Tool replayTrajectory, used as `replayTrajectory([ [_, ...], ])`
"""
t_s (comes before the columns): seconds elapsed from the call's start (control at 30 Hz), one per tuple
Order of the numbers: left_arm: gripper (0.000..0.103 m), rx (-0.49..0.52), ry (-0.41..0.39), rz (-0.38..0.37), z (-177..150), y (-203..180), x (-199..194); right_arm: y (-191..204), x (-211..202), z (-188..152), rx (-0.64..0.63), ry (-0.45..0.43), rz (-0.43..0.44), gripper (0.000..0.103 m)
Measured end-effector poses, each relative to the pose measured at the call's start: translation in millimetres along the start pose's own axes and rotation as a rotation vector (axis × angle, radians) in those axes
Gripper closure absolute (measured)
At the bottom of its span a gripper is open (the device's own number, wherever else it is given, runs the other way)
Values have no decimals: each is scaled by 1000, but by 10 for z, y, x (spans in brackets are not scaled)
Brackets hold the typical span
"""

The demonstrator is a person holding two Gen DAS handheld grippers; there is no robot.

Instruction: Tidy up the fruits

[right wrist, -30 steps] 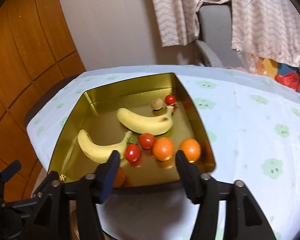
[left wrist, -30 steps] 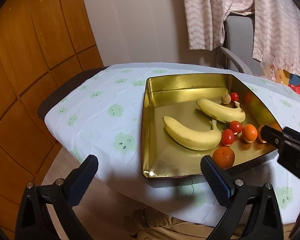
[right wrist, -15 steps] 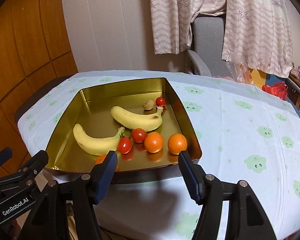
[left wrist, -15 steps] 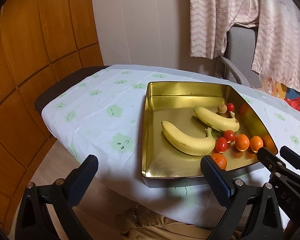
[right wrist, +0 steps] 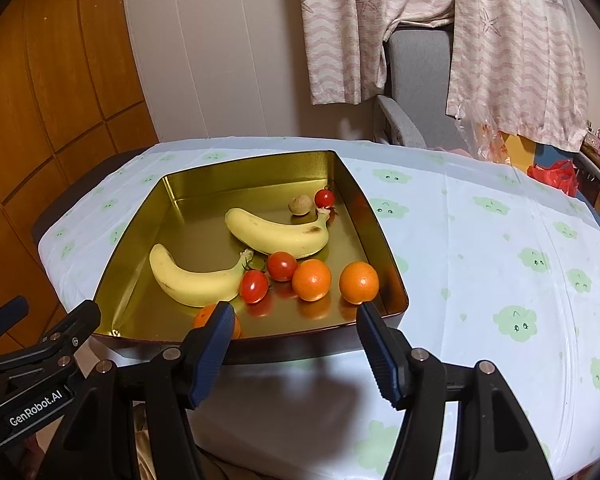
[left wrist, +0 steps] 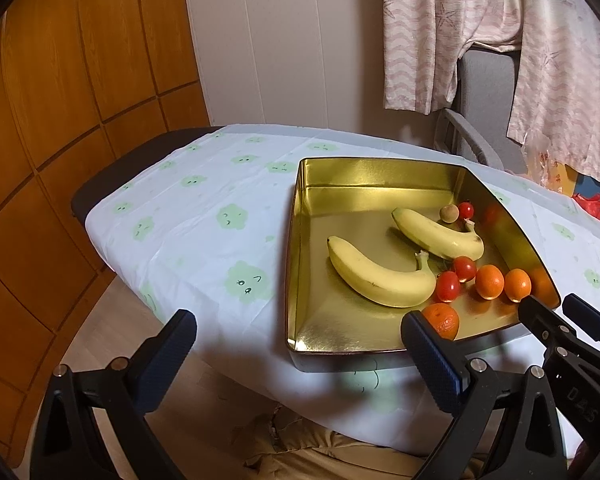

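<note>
The nearest orange [right wrist: 216, 320] lies in the gold tin [right wrist: 140, 216] by its near wall, just beyond the right gripper [right wrist: 294, 344], the closer one; both it and the left gripper [left wrist: 300, 354] are spread and empty.

Both claws — left [left wrist: 300, 354], right [right wrist: 296, 340] — have drawn back from the tray [right wrist: 392, 280].

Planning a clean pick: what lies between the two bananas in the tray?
Bare gold tray floor separates the bananas, clearest from the right wrist.
</note>
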State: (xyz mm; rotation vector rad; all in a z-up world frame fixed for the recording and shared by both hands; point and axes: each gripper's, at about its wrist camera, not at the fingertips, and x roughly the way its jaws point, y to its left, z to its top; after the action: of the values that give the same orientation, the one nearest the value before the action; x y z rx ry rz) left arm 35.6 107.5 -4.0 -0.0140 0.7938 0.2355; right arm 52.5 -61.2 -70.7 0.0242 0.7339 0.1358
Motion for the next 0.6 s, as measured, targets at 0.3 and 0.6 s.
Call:
replayTrajectory([
  [0.3, 0, 2, 4, 6, -11, 3, 17, -14, 12, -12, 5, 7, 4, 39],
  [0.6, 0, 3, 7, 9, -11, 4, 34, -25, 9, -14, 7, 11, 6, 39],
])
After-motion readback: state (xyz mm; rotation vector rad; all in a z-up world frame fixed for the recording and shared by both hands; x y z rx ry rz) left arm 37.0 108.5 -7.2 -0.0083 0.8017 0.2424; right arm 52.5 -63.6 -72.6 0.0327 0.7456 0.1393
